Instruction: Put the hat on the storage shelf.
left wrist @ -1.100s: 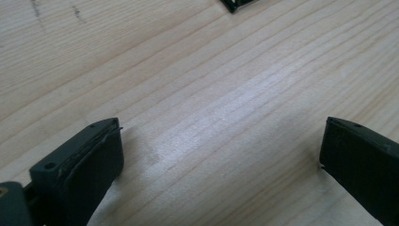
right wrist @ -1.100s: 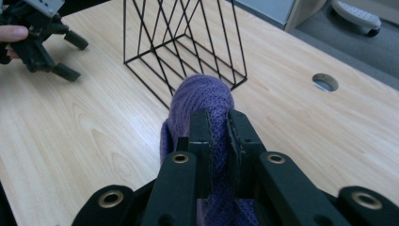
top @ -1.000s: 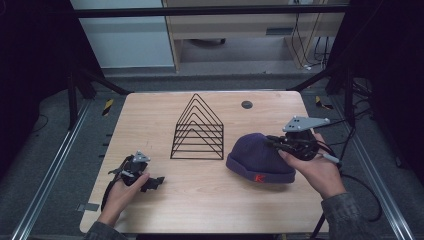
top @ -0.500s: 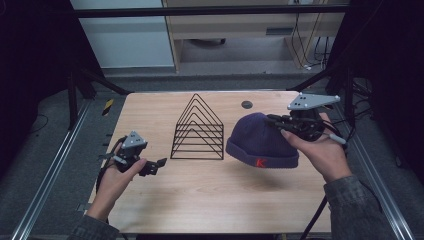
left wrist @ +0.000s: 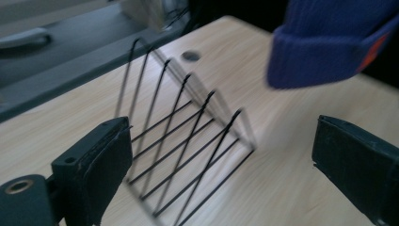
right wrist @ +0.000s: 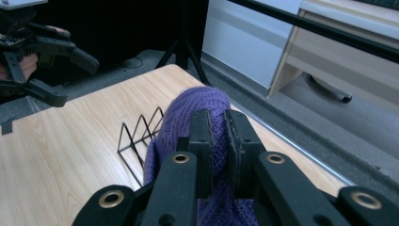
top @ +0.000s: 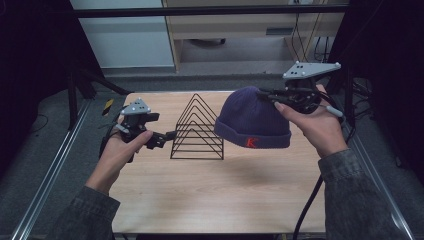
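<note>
At the left of the high view, the left gripper (top: 167, 137) hangs just above the table (top: 215, 200), its jaws spread wide and holding nothing; its tips sit right beside the rack (top: 197, 129), level with the lower wires. In the left gripper view the rack (left wrist: 188, 136) stands between and beyond the two jaws, so this tool looks placed to steady or grasp the wire frame, though it does not touch it. The rack stands upright on the table near the middle, a row of black wire triangles joined at the base, and its peaks would make natural pegs for draping something. To its right the hat (top: 252, 120), a purple knit beanie with a small red mark on its cuff, is off the table, just beside the rack and a little higher. The right gripper (top: 265, 94) carries it: in the right gripper view the jaws are pinched nearly together on a fold of knit at the crown (right wrist: 207, 113), so the hat hangs cuff down, probably kept that way so the opening can come over a peak
</note>
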Available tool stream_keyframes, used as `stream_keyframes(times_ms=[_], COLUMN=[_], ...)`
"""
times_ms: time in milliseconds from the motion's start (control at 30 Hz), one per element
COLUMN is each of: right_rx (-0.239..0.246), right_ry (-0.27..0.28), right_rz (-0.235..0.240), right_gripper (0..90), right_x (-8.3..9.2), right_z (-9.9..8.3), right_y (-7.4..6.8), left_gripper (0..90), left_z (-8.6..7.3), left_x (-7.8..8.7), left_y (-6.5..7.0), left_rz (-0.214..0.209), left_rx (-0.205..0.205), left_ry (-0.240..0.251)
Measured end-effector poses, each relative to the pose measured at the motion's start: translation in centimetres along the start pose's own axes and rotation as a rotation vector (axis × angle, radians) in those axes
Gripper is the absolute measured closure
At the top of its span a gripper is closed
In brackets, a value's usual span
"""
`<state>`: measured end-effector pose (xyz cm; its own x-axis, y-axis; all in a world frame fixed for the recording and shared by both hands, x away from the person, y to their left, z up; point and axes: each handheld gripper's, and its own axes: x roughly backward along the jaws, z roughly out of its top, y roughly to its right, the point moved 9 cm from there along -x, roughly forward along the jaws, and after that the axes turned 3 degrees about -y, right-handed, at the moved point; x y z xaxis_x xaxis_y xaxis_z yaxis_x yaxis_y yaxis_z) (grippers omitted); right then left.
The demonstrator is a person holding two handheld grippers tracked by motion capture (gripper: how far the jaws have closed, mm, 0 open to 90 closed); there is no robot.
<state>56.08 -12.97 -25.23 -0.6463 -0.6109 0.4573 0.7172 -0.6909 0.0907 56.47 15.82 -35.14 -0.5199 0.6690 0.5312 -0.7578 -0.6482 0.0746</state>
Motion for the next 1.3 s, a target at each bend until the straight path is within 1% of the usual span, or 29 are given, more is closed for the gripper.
stream_keyframes(times_ms=[33, 100, 133, 200, 267, 400, 433, 500, 533, 567, 633, 667, 700, 767, 800, 933, 1000, 1100, 1133, 1200, 1267, 1300], right_rx=[0.001, 0.008, 0.015, 0.018, 0.025, 0.036, 0.039, 0.04, 0.041, 0.041, 0.046, 0.046, 0.049, 0.05, 0.051, 0.055, 0.059, 0.061, 0.062, 0.065, 0.064, 0.066], right_ry=[0.003, 0.003, 0.0, -0.002, -0.005, 0.001, 0.002, 0.005, 0.013, 0.013, 0.011, 0.011, 0.013, 0.011, 0.016, 0.016, 0.02, 0.02, 0.021, 0.023, 0.034, 0.037], right_rz=[0.001, 0.003, 0.001, 0.003, 0.003, 0.009, 0.012, 0.016, 0.024, 0.024, 0.033, 0.033, 0.04, 0.042, 0.048, 0.058, 0.059, 0.064, 0.066, 0.071, 0.079, 0.082], right_gripper=[82.0, 82.0, 82.0, 82.0, 82.0, 82.0, 82.0, 82.0, 81.9, 81.9, 82.0, 82.0, 81.9, 81.9, 81.9, 81.9, 81.9, 81.9, 81.9, 81.9, 81.9, 81.9], right_x=[0.0, -0.1, -0.2, -0.3, -0.4, -0.7, -0.8, -0.9, -1.1, -1.1, -1.6, -1.6, -1.9, -1.9, -2.1, -2.2, -2.3, -2.4, -2.4, -2.5, -2.5, -2.5], right_z=[0.3, 1.0, 1.2, 1.8, 2.3, 3.4, 3.6, 3.8, 4.2, 4.2, 4.5, 4.5, 4.7, 4.7, 4.8, 5.0, 5.1, 5.2, 5.2, 5.3, 5.6, 5.7], right_y=[-0.1, -0.3, -0.4, -0.6, -0.9, -1.6, -1.8, -2.0, -2.4, -2.4, -3.0, -3.0, -3.4, -3.5, -3.8, -4.2, -4.4, -4.6, -4.8, -5.0, -5.4, -5.5], left_gripper=[5.3, 5.6, 5.8, 5.8, 5.8, 5.6, 5.4, 5.3, 5.3, 5.3, 5.3, 5.3, 5.3, 5.3, 5.0, 4.8, 4.8, 4.0, 4.0, 3.9, 3.9, 3.9], left_z=[0.3, 0.6, 0.6, 1.1, 1.3, 1.8, 1.9, 1.9, 2.0, 2.0, 1.9, 1.9, 1.8, 1.8, 1.7, 1.7, 1.6, 1.5, 1.4, 1.2, 1.0, 1.0], left_x=[0.1, 0.1, 0.1, 0.1, 0.1, 0.1, 0.1, 0.1, 0.0, 0.0, -0.3, -0.3, -0.4, -0.4, -0.4, -0.5, -0.5, -0.7, -0.7, -1.1, -1.4, -1.4], left_y=[0.0, -0.1, -0.1, 0.2, 0.5, 1.4, 1.6, 1.7, 2.2, 2.2, 2.7, 2.7, 3.1, 3.3, 3.4, 3.4, 3.4, 3.6, 3.6, 3.8, 4.0, 4.0], left_rz=[-0.003, 0.011, 0.011, 0.003, -0.002, -0.026, -0.028, -0.03, -0.05, -0.05, -0.051, -0.051, -0.054, -0.058, -0.059, -0.057, -0.065, -0.075, -0.079, -0.088, -0.094, -0.094], left_rx=[0.0, -0.015, -0.015, -0.02, -0.035, -0.056, -0.068, -0.073, -0.076, -0.076, -0.096, -0.096, -0.107, -0.107, -0.125, -0.132, -0.127, -0.131, -0.144, -0.144, -0.16, -0.16], left_ry=[0.006, 0.001, 0.001, 0.003, -0.001, -0.002, -0.007, -0.01, -0.01, -0.01, -0.028, -0.028, -0.029, -0.024, -0.032, -0.036, -0.027, -0.023, -0.031, -0.03, -0.042, -0.042])
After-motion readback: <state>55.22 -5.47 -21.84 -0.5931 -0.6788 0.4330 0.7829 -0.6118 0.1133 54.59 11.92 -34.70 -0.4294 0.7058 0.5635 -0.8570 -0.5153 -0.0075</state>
